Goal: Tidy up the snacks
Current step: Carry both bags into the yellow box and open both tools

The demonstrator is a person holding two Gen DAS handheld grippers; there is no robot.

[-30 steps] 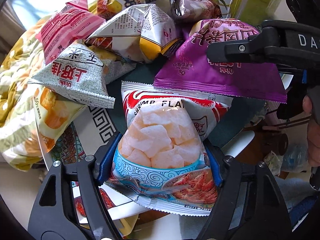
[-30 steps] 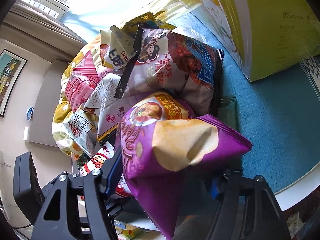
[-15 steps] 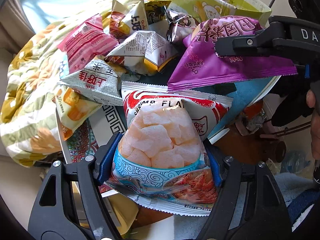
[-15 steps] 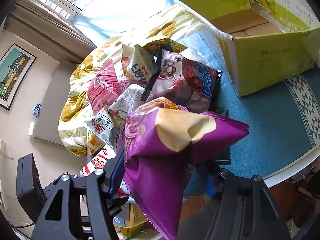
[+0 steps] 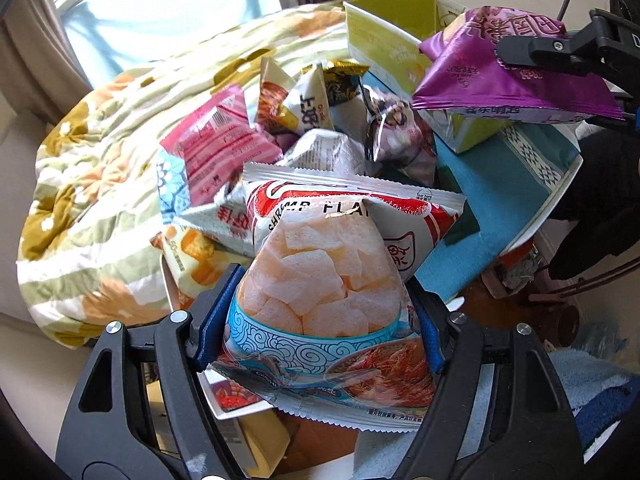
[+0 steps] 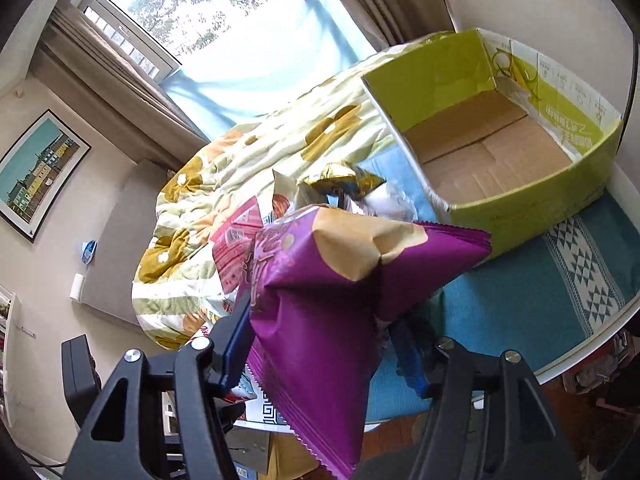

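My left gripper (image 5: pixel 320 316) is shut on a white and red shrimp-flavour snack bag (image 5: pixel 332 280) and holds it above the table's near edge. My right gripper (image 6: pixel 324 344) is shut on a purple chip bag (image 6: pixel 332 292) and holds it in the air; that bag also shows at the upper right of the left wrist view (image 5: pixel 504 68). An open green cardboard box (image 6: pixel 540 204) stands on the blue table mat (image 6: pixel 540 300), ahead and to the right of the purple bag; its brown floor is bare. A pile of several snack bags (image 5: pixel 304 120) lies left of the box.
A flowered quilt (image 5: pixel 100 184) lies behind and left of the pile. The white table edge (image 6: pixel 592 340) curves along the right. A patterned box (image 5: pixel 236 392) and clutter lie below the table's near edge. A black monitor (image 6: pixel 76 376) stands at the lower left.
Both grippers have risen and pulled back with their bags. The pile and table look smaller and lower, and the inside of the green box has come into the right wrist view.
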